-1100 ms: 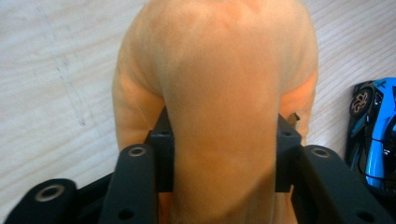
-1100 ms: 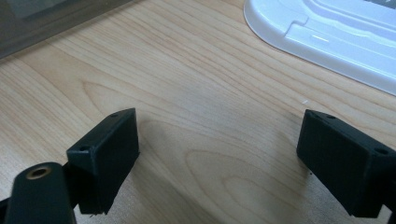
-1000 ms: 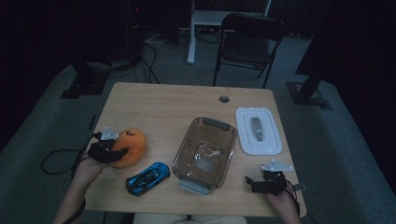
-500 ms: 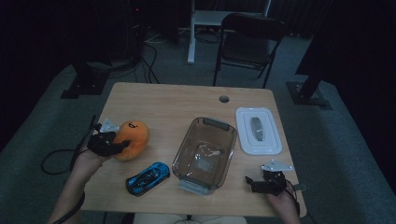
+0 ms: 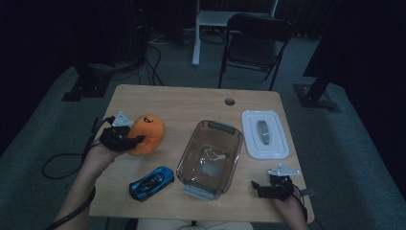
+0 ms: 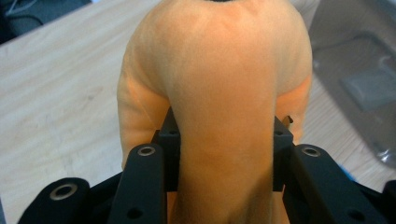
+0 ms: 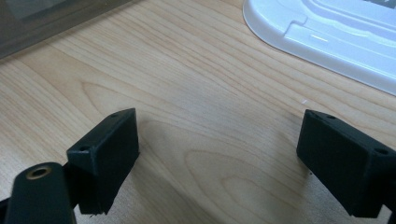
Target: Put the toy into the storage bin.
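Since the earlier frames, lifted off the table [image 5: 191,103] and carried up and slightly toward the far edge: orange plush toy [image 5: 146,134], along with left gripper [image 5: 125,140]; right gripper [image 5: 262,188] unchanged in place. Left jaws closed tight on the orange plush toy [image 6: 219,93], black pads pressed into its soft sides from left and right, fabric squeezed narrow between them and bulging wider above. In the high view, toy held above the left part of the table, clear of the surface, with a dark mark on its upper face. Left hand [image 5: 103,148] behind the gripper, forearm entering from the bottom left, cable trailing off the table's left edge. Right jaws spread wide with nothing between them, bare wood grain visible in the gap; right gripper [image 7: 219,158] low over the table near its front right corner, grey three-cornered plate on top. Just beyond the right jaws: edge of the white lid [image 7: 327,37]. Centre of the table: clear rectangular container [image 5: 210,155], open at the top, between toy and white lid [image 5: 264,134], lid lying flat and apart from the container. Near the front edge, left of the container: blue toy car [image 5: 152,182], set at a slant, well below the held toy. Beyond the table: black folding chair [image 5: 256,40] on the grey floor.
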`<state>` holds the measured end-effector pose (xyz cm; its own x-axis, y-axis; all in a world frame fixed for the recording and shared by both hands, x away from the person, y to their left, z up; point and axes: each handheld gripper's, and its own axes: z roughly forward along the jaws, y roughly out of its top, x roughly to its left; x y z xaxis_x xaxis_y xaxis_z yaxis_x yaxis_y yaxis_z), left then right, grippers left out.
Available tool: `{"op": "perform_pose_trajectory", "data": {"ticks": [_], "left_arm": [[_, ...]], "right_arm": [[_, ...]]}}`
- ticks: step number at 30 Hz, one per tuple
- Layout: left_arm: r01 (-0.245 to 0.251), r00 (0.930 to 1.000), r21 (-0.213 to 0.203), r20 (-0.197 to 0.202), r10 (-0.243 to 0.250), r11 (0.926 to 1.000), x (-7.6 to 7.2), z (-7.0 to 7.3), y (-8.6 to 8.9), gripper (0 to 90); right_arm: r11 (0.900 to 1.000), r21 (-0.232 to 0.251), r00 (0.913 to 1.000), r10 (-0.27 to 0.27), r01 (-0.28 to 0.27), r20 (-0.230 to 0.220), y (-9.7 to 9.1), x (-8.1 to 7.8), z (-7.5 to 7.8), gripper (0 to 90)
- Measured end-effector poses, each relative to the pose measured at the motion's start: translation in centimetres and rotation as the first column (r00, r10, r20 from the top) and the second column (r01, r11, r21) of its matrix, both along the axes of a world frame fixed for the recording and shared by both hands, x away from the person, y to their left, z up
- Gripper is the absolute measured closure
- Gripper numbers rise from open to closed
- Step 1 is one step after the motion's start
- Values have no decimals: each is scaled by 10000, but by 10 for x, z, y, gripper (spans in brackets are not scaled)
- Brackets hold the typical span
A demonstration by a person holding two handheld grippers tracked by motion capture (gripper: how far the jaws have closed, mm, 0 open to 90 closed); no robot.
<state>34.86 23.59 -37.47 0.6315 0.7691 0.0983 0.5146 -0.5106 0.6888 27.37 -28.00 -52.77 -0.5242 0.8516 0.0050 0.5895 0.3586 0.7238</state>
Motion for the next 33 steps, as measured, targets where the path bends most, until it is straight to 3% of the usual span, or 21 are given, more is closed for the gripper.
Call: {"op": "perform_pose_trajectory", "data": {"ticks": [8, 15, 19, 26, 31, 33], "left_arm": [[538, 9980, 4, 327, -538, 9986, 5, 20, -22, 633], [1509, 9852, 67, 812, -1509, 9885, 8, 46, -54, 631], [2055, 9735, 136, 993, -2058, 9786, 8, 55, -73, 631], [3053, 9472, 101, 1000, -3048, 9522, 11, 66, -108, 630], [3635, 9268, 217, 931, -3639, 9313, 14, 66, -133, 630], [3764, 9227, 195, 816, -3767, 9263, 16, 64, -142, 629]], "right_arm": [[10000, 2, 10000, -2, 2, 1, 0, 0, 0, 124], [10000, 2, 10000, -3, 3, 9, 0, 0, 0, 124], [10000, 0, 10000, 2, -2, 14, 0, 0, 0, 124], [10000, 4, 10000, -6, 6, 11, 0, 0, 0, 124], [10000, 10, 10000, -4, 4, 9, 0, 0, 0, 124], [10000, 9, 10000, -3, 3, 10, 0, 0, 0, 124]]}}
